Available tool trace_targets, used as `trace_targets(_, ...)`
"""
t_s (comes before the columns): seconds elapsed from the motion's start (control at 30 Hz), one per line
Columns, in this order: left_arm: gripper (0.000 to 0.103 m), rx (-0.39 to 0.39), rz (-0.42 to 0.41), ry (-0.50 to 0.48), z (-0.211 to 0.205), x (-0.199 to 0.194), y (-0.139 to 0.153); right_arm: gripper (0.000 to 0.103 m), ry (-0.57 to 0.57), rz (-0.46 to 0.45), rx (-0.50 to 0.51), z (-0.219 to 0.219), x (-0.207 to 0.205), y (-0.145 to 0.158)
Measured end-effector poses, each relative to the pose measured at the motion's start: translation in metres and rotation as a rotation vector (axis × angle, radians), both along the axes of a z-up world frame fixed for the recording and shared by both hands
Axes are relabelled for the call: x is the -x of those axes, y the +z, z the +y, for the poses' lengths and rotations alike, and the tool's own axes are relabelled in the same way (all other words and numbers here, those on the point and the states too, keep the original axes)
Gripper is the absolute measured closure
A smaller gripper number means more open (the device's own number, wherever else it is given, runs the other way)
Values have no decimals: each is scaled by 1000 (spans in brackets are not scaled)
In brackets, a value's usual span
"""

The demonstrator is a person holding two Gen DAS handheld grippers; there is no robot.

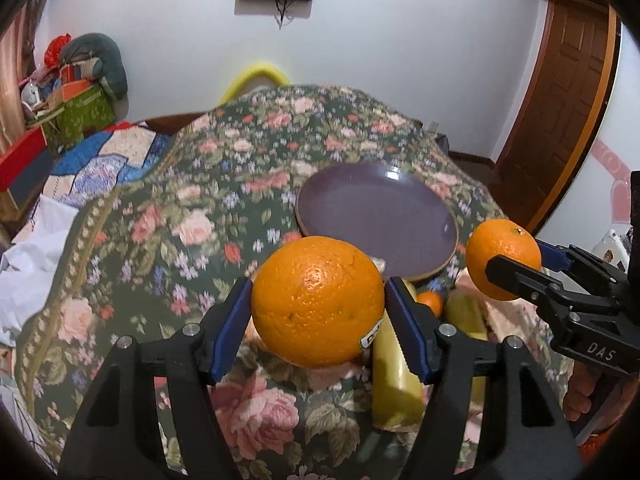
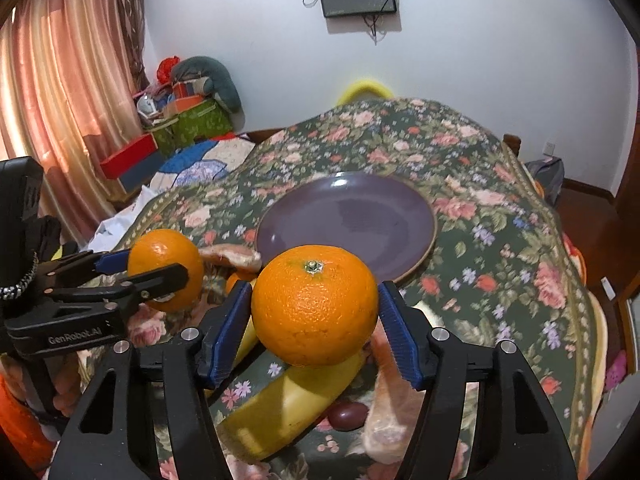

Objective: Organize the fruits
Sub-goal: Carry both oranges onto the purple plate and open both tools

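Note:
My left gripper is shut on a stickered orange, held above the floral cloth; it also shows in the right wrist view. My right gripper is shut on a second orange, seen at the right in the left wrist view. An empty purple plate lies just beyond both oranges. Under the grippers lie bananas, a small orange and a dark plum.
A floral cloth covers the table. Peach-coloured packets lie beside the bananas. Boxes and bags are stacked at the far left by a curtain. A wooden door stands at the right.

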State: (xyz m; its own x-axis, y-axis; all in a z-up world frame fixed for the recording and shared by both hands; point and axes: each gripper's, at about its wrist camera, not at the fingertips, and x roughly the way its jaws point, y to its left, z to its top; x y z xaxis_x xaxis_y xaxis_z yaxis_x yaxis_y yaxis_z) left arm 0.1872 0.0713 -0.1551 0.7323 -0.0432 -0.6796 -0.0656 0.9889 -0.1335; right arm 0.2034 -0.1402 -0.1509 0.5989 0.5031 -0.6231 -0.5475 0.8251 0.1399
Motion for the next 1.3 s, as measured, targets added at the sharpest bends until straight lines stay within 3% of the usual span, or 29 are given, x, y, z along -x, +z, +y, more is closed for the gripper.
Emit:
trace_targets(0.3, 36, -10, -70, -13, -2, -20, 33, 42, -52, -79, -23, -12, -19, 25)
trace_targets(0.53, 36, -7, -83, -21, -4, -42, 42, 42, -89, -128, -26, -15, -41, 39)
trace_targets(0.83, 36, -7, -56, -17, -5, -79, 32, 42, -86, -135, 8, -5, -67, 30)
trace_targets(1.3, 36, 4, 95, -32, -2, -142, -12, 42, -62, -38, 79, 9, -115, -8)
